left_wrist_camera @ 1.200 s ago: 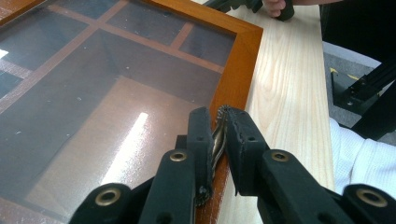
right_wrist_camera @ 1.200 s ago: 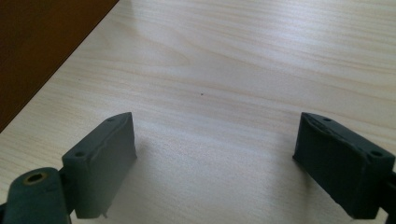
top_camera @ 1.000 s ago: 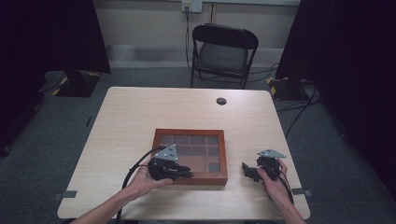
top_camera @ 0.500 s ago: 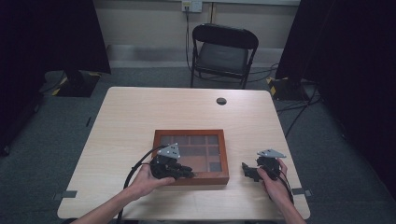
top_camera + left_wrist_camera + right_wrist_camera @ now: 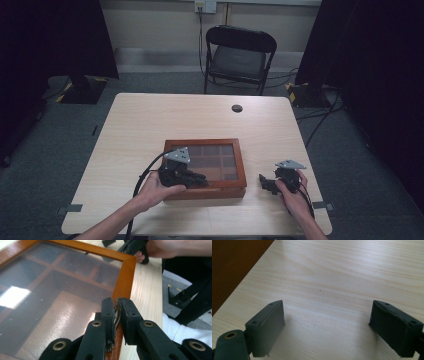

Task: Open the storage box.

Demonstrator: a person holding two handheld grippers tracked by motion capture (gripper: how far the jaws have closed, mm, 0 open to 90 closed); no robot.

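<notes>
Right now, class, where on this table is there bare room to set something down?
The far half of the table is bare, bordered by the small black disc and wooden box. Both side strips are free. The near edge is crowded by the left tongs and right tongs.

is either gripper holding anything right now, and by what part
The left gripper is shut on a small metal clasp at the front edge of the wooden box. The right gripper is open over the table, holding nothing.
</notes>
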